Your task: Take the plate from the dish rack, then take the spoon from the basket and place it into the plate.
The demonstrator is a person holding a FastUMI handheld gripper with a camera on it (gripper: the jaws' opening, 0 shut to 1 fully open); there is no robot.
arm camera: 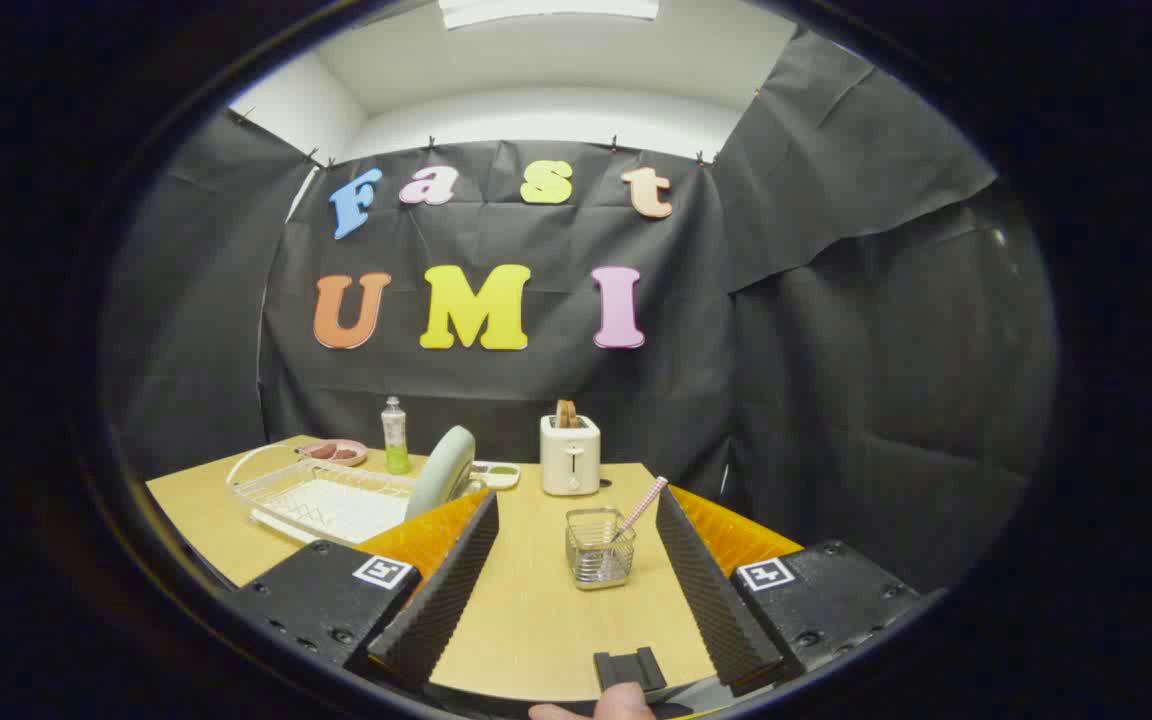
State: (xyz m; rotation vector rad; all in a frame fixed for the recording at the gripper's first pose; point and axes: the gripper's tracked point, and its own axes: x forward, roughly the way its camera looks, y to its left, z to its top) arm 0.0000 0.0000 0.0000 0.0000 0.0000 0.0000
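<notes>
A pale grey-green plate stands on edge in the white wire dish rack, just beyond my left finger. A small wire basket sits on the wooden table between my fingers, nearer the right one. A spoon with a pink checked handle leans out of the basket toward the right finger's tip. My gripper is open, its fingers spread wide and holding nothing.
A white toaster with bread in it stands beyond the basket. A green soap bottle, a pink dish and a small white tray sit near the rack at the back. The table's right edge runs behind my right finger.
</notes>
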